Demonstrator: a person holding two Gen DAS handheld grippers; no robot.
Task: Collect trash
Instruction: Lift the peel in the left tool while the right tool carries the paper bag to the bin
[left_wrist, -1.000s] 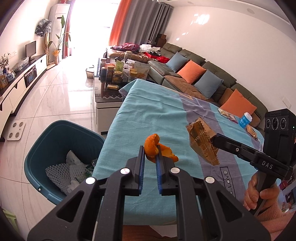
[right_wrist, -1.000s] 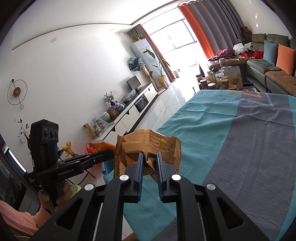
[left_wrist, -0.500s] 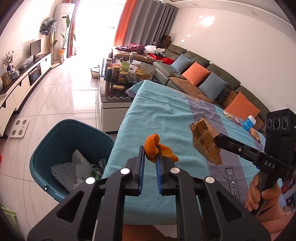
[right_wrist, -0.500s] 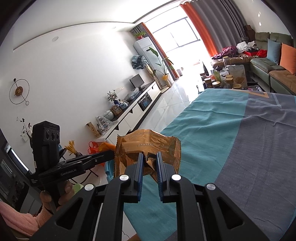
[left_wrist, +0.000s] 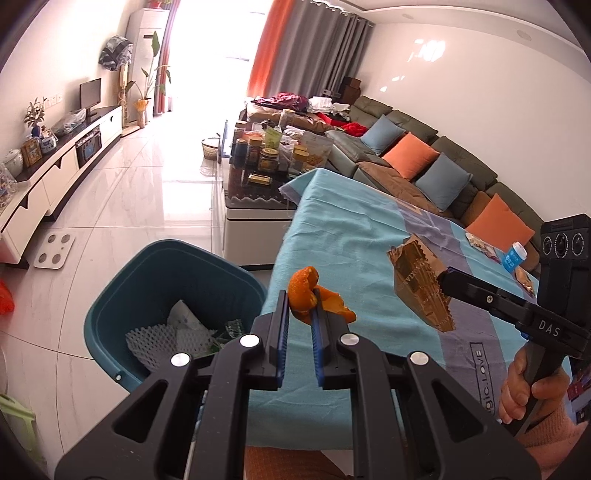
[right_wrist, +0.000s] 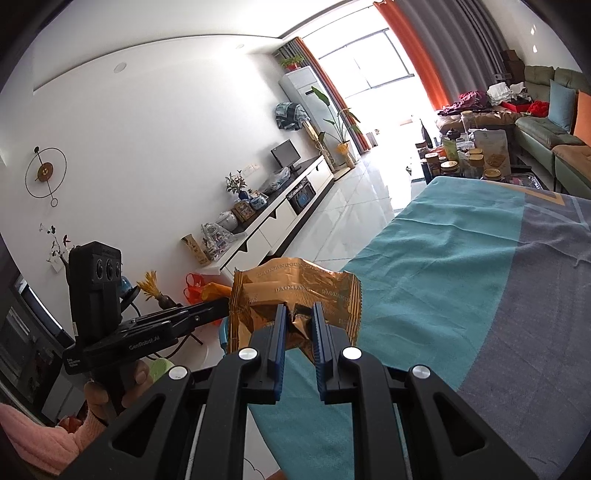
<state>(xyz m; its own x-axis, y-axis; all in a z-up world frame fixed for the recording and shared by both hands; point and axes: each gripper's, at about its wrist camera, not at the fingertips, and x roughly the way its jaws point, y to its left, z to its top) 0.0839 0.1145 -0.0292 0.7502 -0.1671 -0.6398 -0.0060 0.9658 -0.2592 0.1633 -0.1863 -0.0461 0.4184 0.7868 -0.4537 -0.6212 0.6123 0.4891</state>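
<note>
Two pieces of trash are held off the table: an orange peel (left_wrist: 308, 299) at centre frame in the left wrist view, and a crumpled gold wrapper (right_wrist: 295, 299) at centre in the right wrist view. Both seem carried toward the teal bin (left_wrist: 122, 295) at lower left, already holding white foam netting (left_wrist: 155, 341). Left gripper (left_wrist: 298, 319) has its jaws nearly together, pinching the peel; right gripper (right_wrist: 298, 325) likewise clamps the wrapper's crushed edge.

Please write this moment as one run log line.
left gripper: jaws shut on orange peel | right gripper: jaws shut on gold wrapper | blue bin: beside table, holds trash
</note>
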